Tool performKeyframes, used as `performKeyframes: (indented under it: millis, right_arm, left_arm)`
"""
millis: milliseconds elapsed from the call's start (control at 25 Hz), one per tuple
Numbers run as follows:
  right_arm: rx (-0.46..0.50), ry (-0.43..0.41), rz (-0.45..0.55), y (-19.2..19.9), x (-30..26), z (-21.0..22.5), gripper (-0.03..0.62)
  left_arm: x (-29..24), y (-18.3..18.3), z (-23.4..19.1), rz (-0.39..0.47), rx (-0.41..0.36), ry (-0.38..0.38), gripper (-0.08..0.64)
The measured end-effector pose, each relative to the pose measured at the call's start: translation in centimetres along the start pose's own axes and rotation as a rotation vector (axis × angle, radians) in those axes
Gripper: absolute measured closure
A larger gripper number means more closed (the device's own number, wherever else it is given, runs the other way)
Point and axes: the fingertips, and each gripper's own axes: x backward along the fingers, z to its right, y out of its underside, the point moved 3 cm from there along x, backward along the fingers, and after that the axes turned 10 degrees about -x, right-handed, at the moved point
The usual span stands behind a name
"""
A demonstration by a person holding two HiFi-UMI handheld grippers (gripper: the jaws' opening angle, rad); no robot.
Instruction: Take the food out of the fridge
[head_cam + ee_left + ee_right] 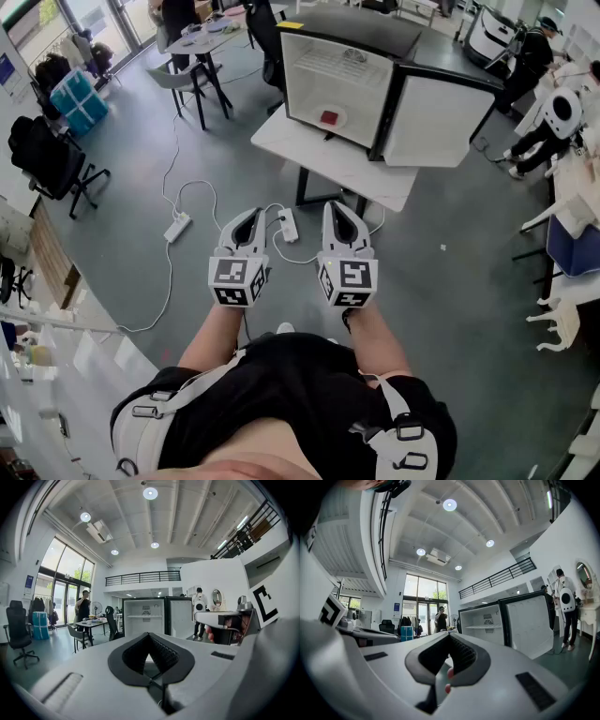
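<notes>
While the fridge (412,39) stands open on the white table (342,167), the red food (329,117) sits low inside it. The left gripper (251,215) and right gripper (335,207), side by side and well short of it, are clamped closed, holding nothing.

- Red item (329,118) on the fridge (375,33) floor: too small to be identified from the head view.
- Pale object (354,54) on the upper shelf: likewise undetermined.
- Fridge floor, left gripper view: hidden behind the left gripper (149,634).
- Red slivers (449,672) glimpsed behind the right gripper (450,635): mostly covered, not identifiable.
- Wearer's body (291,403): cut off at the near edge.
</notes>
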Motion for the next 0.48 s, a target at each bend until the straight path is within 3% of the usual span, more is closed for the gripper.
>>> performKeyframes:
  millis: [200,480]
  right_arm:
    - [0.009,-0.016,0.022,-0.4,0.8,-0.4,0.586]
    - [0.003,-0.024,0.018,0.0,0.0,-1.7,0.586]
  left_arm:
    - [-0.1,0.1,0.1,0.001,0.058,0.019,0.558]
    - [-0.3,0.2,-1.2,0.018,0.08,0.036,0.558]
